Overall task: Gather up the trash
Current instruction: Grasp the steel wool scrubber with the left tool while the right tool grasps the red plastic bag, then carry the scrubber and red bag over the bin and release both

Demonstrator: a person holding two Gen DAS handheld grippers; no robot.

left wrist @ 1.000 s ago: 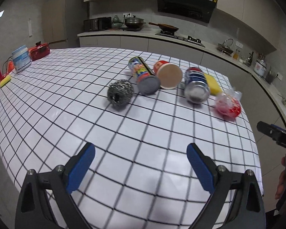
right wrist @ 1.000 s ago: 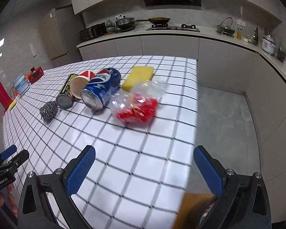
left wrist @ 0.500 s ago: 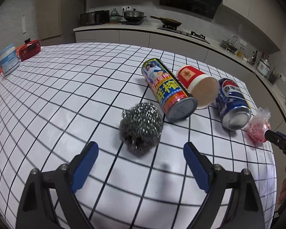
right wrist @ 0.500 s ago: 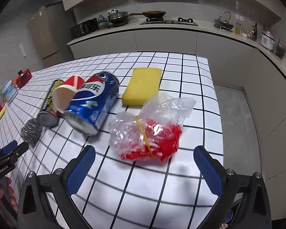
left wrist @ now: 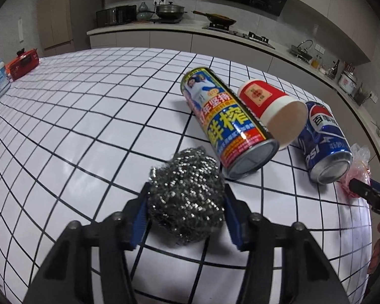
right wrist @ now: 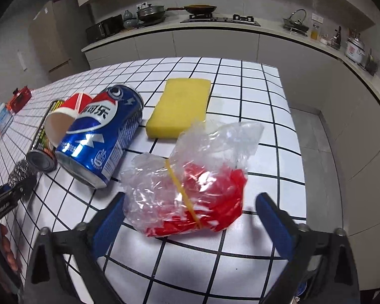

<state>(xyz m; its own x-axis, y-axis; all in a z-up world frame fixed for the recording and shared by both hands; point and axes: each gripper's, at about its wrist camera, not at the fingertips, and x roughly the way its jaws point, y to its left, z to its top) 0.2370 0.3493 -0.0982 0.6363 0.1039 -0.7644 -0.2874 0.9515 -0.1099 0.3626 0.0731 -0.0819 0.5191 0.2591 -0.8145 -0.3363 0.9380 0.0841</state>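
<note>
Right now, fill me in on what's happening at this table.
A person is clearing trash off the checked table with handheld tongs in each hand. The left tongs have just been closing and now pinch the steel wool scrubber. The right tongs have just been closing around the plastic bag with red contents, with the right pad not yet touching. The tall can, paper cup, Pepsi can and yellow sponge lie untouched.

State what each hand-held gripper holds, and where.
Left hand-held gripper: steel wool scourer, pinched across its sides. Right hand-held gripper: nothing; open around the plastic bag.
</note>
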